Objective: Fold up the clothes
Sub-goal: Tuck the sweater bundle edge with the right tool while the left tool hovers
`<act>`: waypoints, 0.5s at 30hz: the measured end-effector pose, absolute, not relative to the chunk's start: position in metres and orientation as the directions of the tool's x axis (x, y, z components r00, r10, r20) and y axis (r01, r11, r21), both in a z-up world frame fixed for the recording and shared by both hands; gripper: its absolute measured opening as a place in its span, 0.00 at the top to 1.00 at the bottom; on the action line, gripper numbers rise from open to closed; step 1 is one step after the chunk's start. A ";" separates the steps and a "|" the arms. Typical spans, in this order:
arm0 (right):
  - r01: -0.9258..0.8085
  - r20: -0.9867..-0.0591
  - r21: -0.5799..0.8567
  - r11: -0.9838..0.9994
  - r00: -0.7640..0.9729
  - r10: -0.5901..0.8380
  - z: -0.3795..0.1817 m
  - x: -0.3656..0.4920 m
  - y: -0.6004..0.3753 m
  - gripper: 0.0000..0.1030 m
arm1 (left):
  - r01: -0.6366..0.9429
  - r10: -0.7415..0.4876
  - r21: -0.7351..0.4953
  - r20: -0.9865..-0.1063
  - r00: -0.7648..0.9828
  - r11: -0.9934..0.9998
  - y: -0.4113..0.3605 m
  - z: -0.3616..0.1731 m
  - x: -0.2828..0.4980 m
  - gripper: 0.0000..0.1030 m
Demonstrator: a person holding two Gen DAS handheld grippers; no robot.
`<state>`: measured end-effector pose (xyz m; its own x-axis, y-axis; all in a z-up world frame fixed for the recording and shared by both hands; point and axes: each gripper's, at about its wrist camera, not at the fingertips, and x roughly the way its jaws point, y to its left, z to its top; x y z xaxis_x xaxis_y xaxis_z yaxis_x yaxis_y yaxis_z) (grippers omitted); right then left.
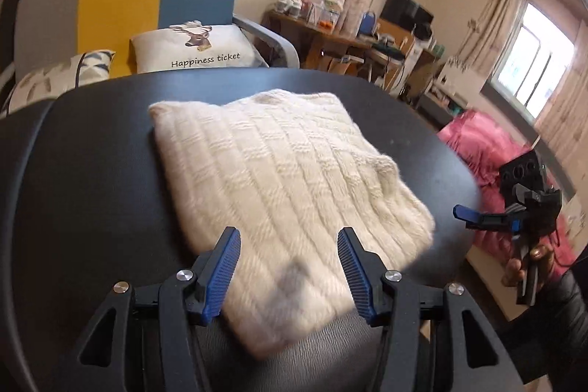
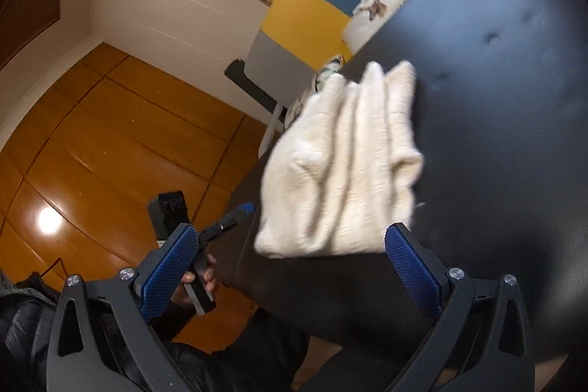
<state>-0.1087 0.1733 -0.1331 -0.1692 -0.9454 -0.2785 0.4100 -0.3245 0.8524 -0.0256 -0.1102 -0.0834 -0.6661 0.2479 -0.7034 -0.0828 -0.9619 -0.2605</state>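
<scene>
We read the folded cream sweater lying on the black table dead ahead of our left gripper, both its jaws and the right gripper's spread empty, long axis running away, left nearer.

The left wrist camera sat low at the near edge of the black bench, looking level across it toward the yellow and blue chair behind, close above the folded white sweater. The right wrist camera looked from the sweater's right side, tilted steeply, facing across the bench toward the wooden floor. Both views shared the sweater, the bench and the chair, and each caught the other tool.
</scene>
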 end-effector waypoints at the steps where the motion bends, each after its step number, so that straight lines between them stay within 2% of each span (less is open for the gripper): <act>1: 0.418 -0.302 0.844 -0.336 -0.148 -0.942 -0.132 -0.118 0.165 0.00 | -0.097 0.251 -0.252 -0.703 -0.665 -0.963 -0.105 -0.082 -0.032 0.46; 8: 0.561 -0.454 0.752 -0.346 0.061 -0.889 -0.138 -0.146 0.108 0.00 | -0.272 0.291 -0.138 -0.684 -0.669 -0.952 -0.069 -0.066 -0.060 0.46; 13: 0.643 -0.529 0.709 -0.289 0.214 -0.821 -0.128 -0.132 0.090 0.00 | -0.304 0.309 -0.133 -0.688 -0.657 -0.943 -0.057 -0.069 -0.087 0.46; 15: 0.663 -0.520 0.713 -0.228 0.282 -0.806 -0.122 -0.123 0.087 0.00 | -0.324 0.310 -0.115 -0.688 -0.656 -0.939 -0.050 -0.070 -0.096 0.46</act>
<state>-0.1226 0.0875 -0.1215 0.2817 -0.8063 -0.5201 0.6635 -0.2279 0.7126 -0.0964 -0.0502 -0.0702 -0.6558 0.3105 -0.6882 -0.3237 -0.9391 -0.1152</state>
